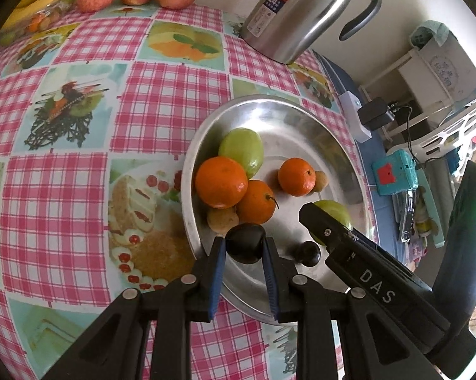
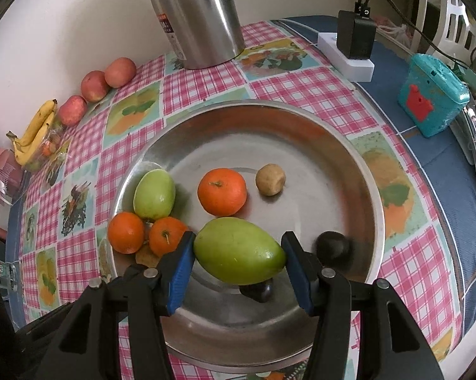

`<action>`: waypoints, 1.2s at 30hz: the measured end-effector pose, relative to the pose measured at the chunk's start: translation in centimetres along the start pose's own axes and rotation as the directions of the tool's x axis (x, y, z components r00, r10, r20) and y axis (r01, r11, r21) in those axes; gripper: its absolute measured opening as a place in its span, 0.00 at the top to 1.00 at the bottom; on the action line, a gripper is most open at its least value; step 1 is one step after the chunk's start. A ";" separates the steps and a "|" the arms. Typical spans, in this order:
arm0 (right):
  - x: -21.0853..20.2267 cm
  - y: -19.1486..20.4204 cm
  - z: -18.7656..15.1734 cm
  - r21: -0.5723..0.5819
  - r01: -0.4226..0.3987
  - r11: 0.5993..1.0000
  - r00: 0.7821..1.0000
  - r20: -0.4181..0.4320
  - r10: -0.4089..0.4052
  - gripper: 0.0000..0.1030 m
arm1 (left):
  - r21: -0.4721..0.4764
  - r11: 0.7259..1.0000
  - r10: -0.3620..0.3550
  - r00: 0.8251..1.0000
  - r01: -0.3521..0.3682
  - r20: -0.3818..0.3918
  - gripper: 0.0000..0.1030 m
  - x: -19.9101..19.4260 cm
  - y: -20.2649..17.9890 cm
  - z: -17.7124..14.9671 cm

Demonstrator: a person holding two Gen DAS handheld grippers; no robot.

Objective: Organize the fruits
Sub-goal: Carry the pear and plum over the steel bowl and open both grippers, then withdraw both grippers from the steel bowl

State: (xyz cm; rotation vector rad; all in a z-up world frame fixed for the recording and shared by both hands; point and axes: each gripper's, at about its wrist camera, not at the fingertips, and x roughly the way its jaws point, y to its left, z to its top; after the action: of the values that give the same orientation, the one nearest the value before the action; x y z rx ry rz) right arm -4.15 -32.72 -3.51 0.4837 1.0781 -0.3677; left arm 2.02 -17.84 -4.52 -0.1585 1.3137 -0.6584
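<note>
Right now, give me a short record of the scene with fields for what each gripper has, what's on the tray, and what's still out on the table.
left gripper: shut on a dark plum, over the tray's near edge
right gripper: fingers closed on a green mango, over the tray
metal tray: three oranges, a second green mango, two small brown fruits, another dark plum
table by the wall: three red apples, bananas
also on table: steel kettle

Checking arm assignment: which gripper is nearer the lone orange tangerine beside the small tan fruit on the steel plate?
Right. The right gripper, shut on a green mango, sits just in front of the lone orange tangerine. The left gripper, holding a dark plum, is at the plate's near rim, farther off.
</note>
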 end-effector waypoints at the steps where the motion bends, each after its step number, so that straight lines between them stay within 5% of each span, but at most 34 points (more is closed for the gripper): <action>1: 0.1 0.0 0.0 0.002 -0.001 1.000 1.000 -0.002 0.001 0.44 | 0.000 1.000 0.002 1.000 -0.002 0.001 0.75 0.0 0.0 0.0; 24: -1.9 -0.3 -0.2 0.010 0.015 1.000 0.999 0.050 -0.016 0.41 | 0.011 0.998 0.054 0.996 -0.055 0.066 0.69 -2.4 0.6 -0.4; 28: -2.7 0.2 -0.5 -0.005 0.018 1.000 0.998 0.063 -0.018 0.41 | -0.009 0.980 0.199 0.971 -0.199 0.129 0.41 -3.8 1.7 -0.3; 34: -2.9 1.9 -1.2 -0.050 0.008 0.999 0.998 0.055 -0.005 0.32 | -0.067 0.905 0.425 0.884 -0.420 0.192 0.35 -5.6 4.5 -0.1; 36: -2.8 2.6 -1.5 -0.070 0.006 0.998 0.999 0.046 -0.002 0.32 | -0.086 0.894 0.449 0.872 -0.440 0.196 0.35 -5.9 5.6 -0.2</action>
State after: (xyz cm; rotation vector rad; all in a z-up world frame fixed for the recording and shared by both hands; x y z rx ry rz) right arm -5.13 -29.59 -1.03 0.4092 1.0445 -0.3418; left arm 3.21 -10.14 -2.16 0.0454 1.1037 -0.2133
